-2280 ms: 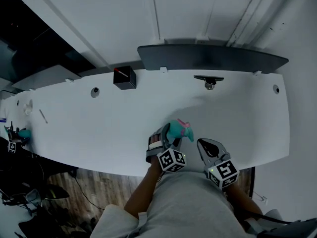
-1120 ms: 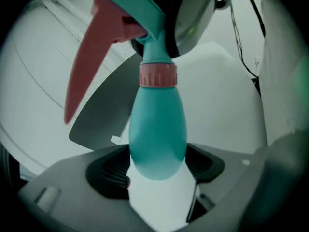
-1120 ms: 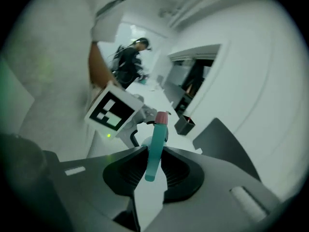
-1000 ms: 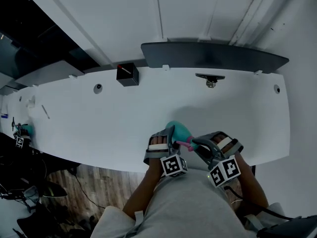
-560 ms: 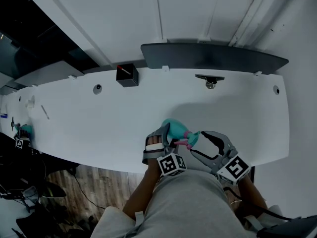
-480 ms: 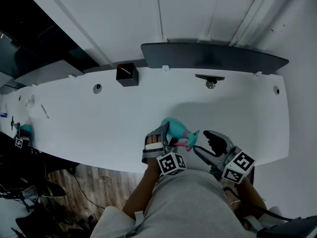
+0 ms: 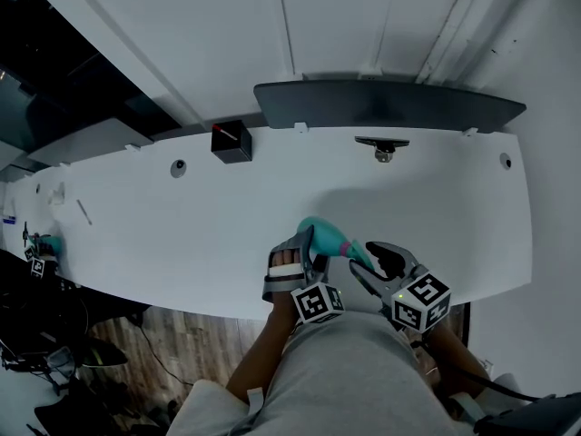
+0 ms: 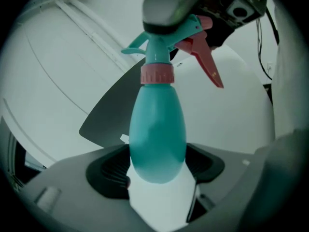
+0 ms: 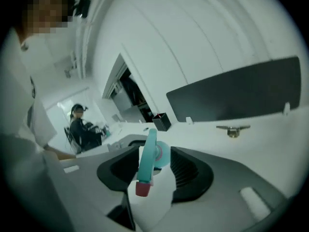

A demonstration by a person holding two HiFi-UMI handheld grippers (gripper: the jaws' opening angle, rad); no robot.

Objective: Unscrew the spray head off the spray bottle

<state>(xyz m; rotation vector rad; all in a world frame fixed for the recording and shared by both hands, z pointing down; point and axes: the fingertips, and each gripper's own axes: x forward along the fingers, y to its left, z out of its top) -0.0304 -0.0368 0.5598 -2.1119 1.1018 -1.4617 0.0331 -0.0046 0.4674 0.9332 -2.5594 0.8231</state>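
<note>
Now left gripper (image 8: 155, 167) fingers clamp the spray bottle (image 8: 157, 127) — right gripper (image 9: 155, 170) closing around spray head (image 9: 146, 161).

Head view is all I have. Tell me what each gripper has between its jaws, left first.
Observer: The left gripper is clamped on the teal body of the spray bottle, with a pad on each side.
Operator: Now the right.
Observer: The right gripper has the spray head between its jaws, which are closing; gaps show on both sides.
Operator: Check the collar.
Observer: The pink collar sits on the bottle's neck; the head is not off.
</note>
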